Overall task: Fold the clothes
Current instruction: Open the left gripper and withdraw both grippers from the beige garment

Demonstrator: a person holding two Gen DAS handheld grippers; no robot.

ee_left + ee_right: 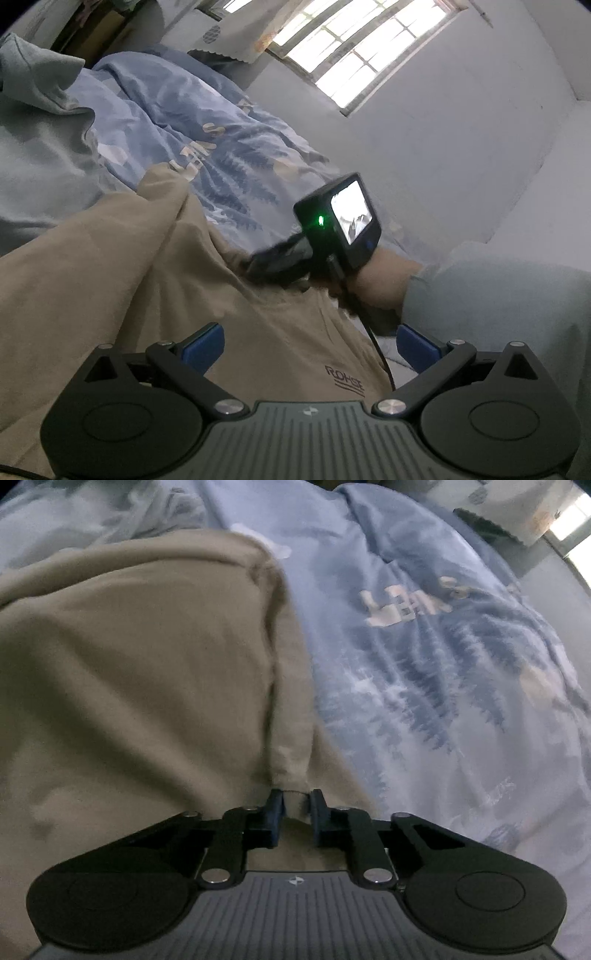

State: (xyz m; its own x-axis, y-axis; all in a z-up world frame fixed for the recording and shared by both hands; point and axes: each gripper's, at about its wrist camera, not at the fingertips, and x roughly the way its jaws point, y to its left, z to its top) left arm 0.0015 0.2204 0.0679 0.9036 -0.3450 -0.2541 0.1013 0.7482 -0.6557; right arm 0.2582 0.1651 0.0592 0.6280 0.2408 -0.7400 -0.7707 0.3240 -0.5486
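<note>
Pinching a bunched fold of the tan shirt [140, 657], the right tongs [296, 814] point steeply down at the bed, their two blue pads drawn close with the cloth squeezed between them. From the other side, the right hand [384, 284] shows beyond a pale blue sleeve [491, 314], wrapped round the handle under a small black camera box [340, 219] with a green light and a lit screen.

The left tongs [312, 343] sit low and nearly level, their blue pads spread wide apart; the shirt's chest, with a dark printed logo [344, 380], lies under the gap, but nothing is gripped there.

The shirt is spread over the near part of the bed, rumpled, one edge lifted into a ridge that runs to the right tongs. Under and beyond it lies a blue bedcover [424, 657] printed with fir trees and pale letters. A pale green garment [40, 147] is heaped at the far left. A barred window [365, 48] glows in the grey wall behind.
</note>
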